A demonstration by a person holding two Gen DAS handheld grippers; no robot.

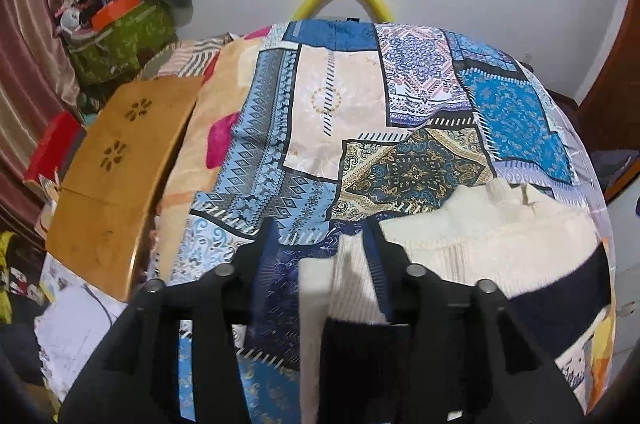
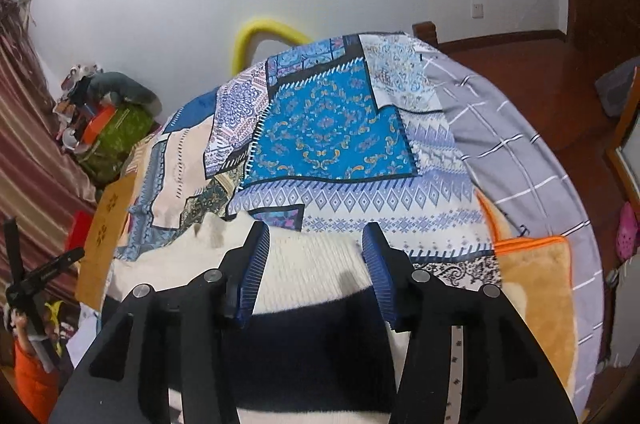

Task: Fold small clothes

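Where it lies near the front edge of the patchwork bedspread [image 2: 336, 132], the cream ribbed sweater [image 1: 492, 240] with its navy band [image 2: 312, 352] looks soft, light and floppy. Both the left gripper [image 1: 324, 256] and right gripper [image 2: 316, 264] hang open above it, gripping nothing; hem corners seem the likeliest places to pinch.

A cream ribbed knit garment [image 2: 304, 264] with a wide dark navy band [image 2: 312, 344] lies spread flat on the patchwork bedspread [image 2: 332, 128], at its near edge.
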